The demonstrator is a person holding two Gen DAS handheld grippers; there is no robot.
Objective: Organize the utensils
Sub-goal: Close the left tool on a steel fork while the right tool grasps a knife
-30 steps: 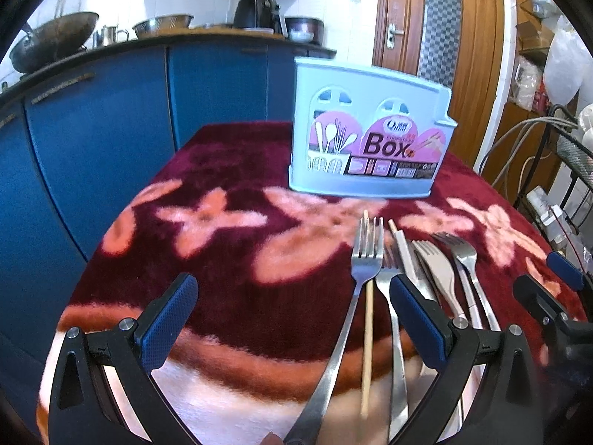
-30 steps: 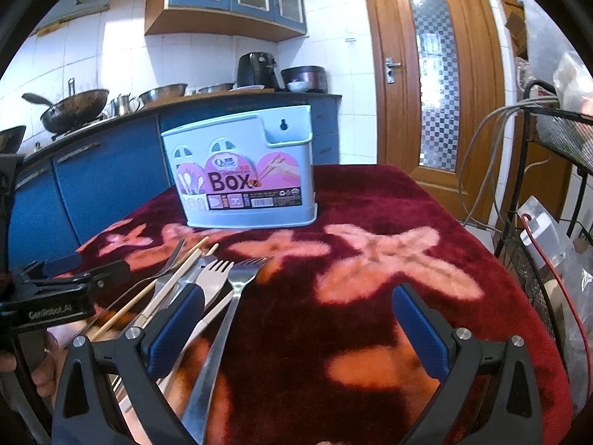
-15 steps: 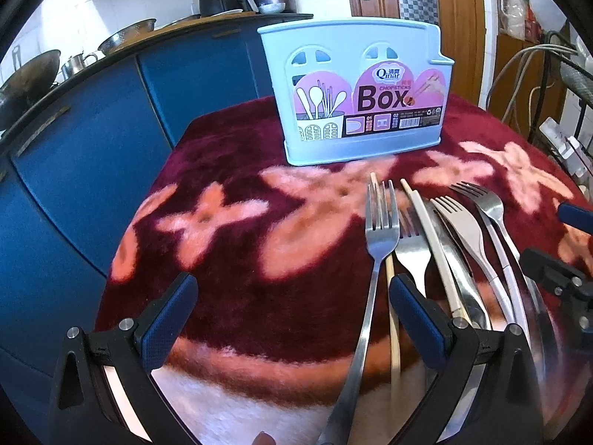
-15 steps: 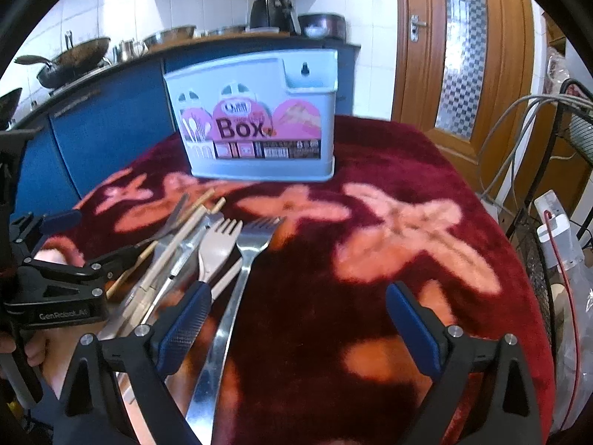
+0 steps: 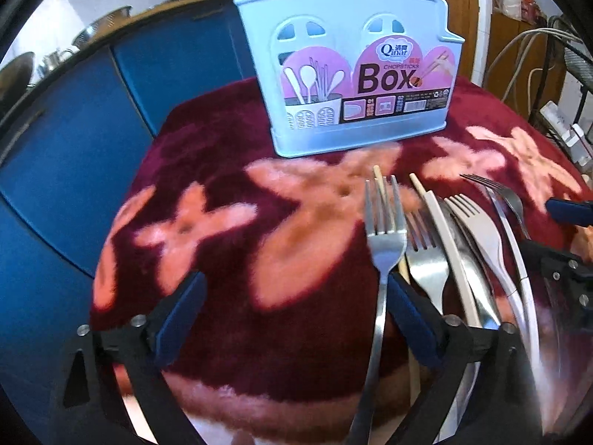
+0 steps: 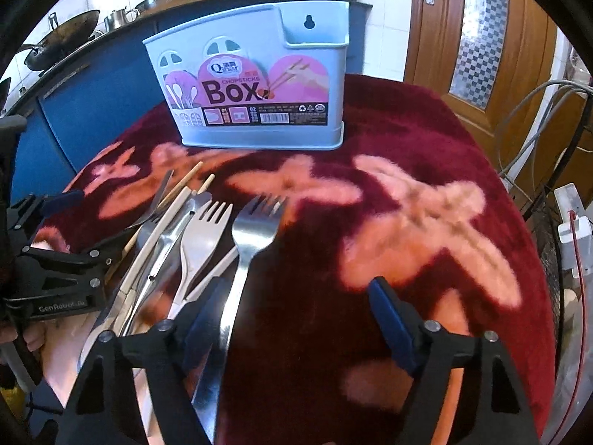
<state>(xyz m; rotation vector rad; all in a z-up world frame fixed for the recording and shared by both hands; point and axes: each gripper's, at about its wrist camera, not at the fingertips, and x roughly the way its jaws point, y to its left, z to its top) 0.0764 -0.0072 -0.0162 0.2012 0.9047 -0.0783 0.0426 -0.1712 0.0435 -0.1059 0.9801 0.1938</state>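
Lettering on pale blue plastic holder (image 5: 348, 85): "Qinar", "CHOPSTICKS", "Box", pink label with barcode; arched cut-outs above, keyhole slot on its raised corner pocket. Holder stands upright on plush maroon cloth (image 5: 229, 230) with salmon flower shapes covering the surface. Before the holder lie the utensils side by side: steel forks (image 5: 383, 237), a cream plastic fork (image 6: 202, 233), wooden chopsticks (image 6: 185, 183). Left gripper (image 5: 296, 319) reads "GenRobot.AI"; fingers closing, apart, one fork handle between them. Right gripper (image 6: 296, 319): blue ribbed fingers closing, astride another fork handle, not yet pressing.
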